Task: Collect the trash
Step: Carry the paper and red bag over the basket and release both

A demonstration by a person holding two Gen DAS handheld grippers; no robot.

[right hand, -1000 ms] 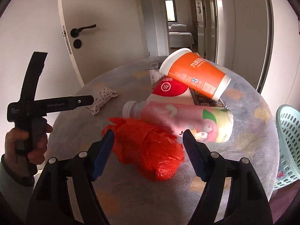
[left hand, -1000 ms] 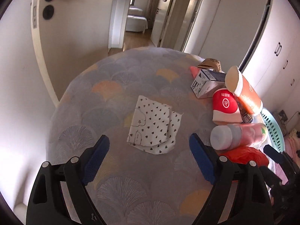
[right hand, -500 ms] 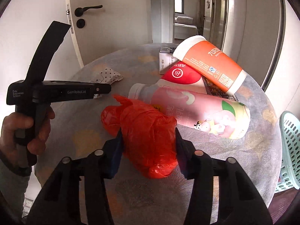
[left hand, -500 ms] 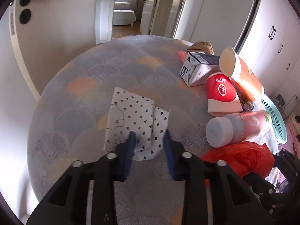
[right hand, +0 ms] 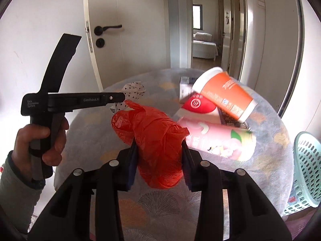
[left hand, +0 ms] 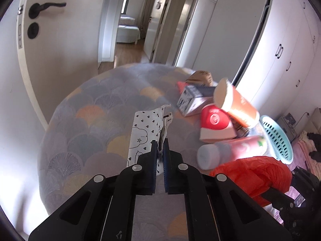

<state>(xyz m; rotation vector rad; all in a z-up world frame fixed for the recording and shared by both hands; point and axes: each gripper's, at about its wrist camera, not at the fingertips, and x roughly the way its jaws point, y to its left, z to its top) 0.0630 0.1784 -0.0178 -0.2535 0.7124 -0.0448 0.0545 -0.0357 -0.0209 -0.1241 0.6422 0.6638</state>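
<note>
Red crumpled plastic bag [right hand: 158, 146] sits squeezed between the blue pads of the right gripper [right hand: 159, 160], at the near edge of the round desk [right hand: 266, 124]. The left gripper [left hand: 159, 156] is pinched narrow on the near edge of the white heart-patterned paper [left hand: 144, 132], which stands up off the desk. Right of the paper lie a pink bottle [left hand: 232, 151], a red cup [left hand: 215, 123], an orange cup [left hand: 234, 102] and a carton [left hand: 192, 100]. A green basket [right hand: 307, 170] stands at the far right.
</note>
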